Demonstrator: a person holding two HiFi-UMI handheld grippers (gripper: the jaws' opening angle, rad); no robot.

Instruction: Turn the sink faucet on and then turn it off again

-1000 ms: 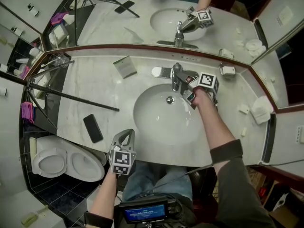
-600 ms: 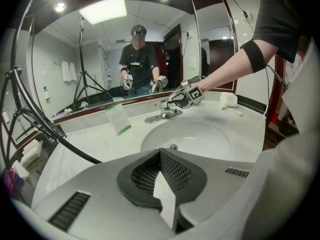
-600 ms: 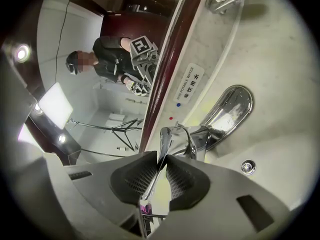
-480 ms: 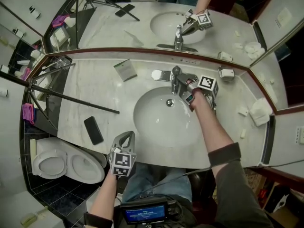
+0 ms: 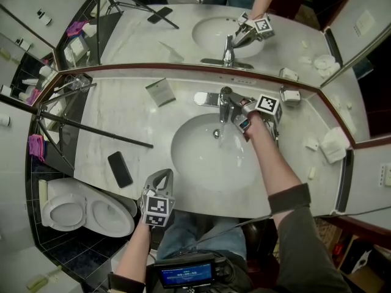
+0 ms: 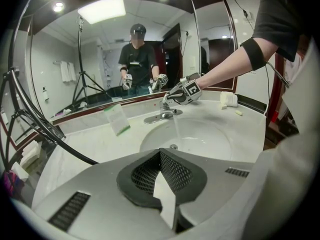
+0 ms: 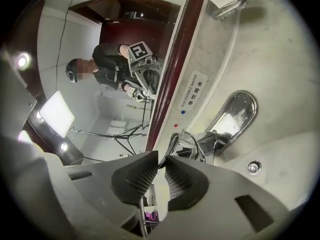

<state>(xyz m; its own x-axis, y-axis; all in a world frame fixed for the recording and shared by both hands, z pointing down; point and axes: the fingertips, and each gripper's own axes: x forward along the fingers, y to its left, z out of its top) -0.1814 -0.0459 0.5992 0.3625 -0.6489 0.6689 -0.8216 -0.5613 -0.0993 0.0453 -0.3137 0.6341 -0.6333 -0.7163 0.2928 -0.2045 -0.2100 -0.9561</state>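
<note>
Pinches the faucet lever [image 7: 189,143] with the right gripper [image 5: 241,107], reaching in from the right of the faucet [image 5: 225,104] at the back of the sink [image 5: 183,163]. Shows, in the right gripper view, jaws just drawn closer and now nearly together, with the thin chrome end of the lever caught between the mesh pads. Sends a thin stream of water [image 5: 221,129] from the spout down into the basin, landing just beside the drain. Sets the faucet on the table [image 5: 122,115] at the sink's far rim, directly below the mirror [image 5: 183,35]. Holds the left gripper [image 5: 160,177] at the table's near edge, in front of the sink's left side and well apart from the faucet, tilted down and pointed toward the basin. Has that gripper fully closed, pads pressed together with nothing between them. Finds a dark phone [image 5: 120,166] flat on the table left of the sink, near the left gripper, and a small green-edged card [image 5: 160,91] farther back, left of the faucet. Runs a black tripod leg [image 5: 91,127] across the table's left part, between card and phone. Places a white toilet [image 5: 85,209] on the floor beyond the table's left end.
</note>
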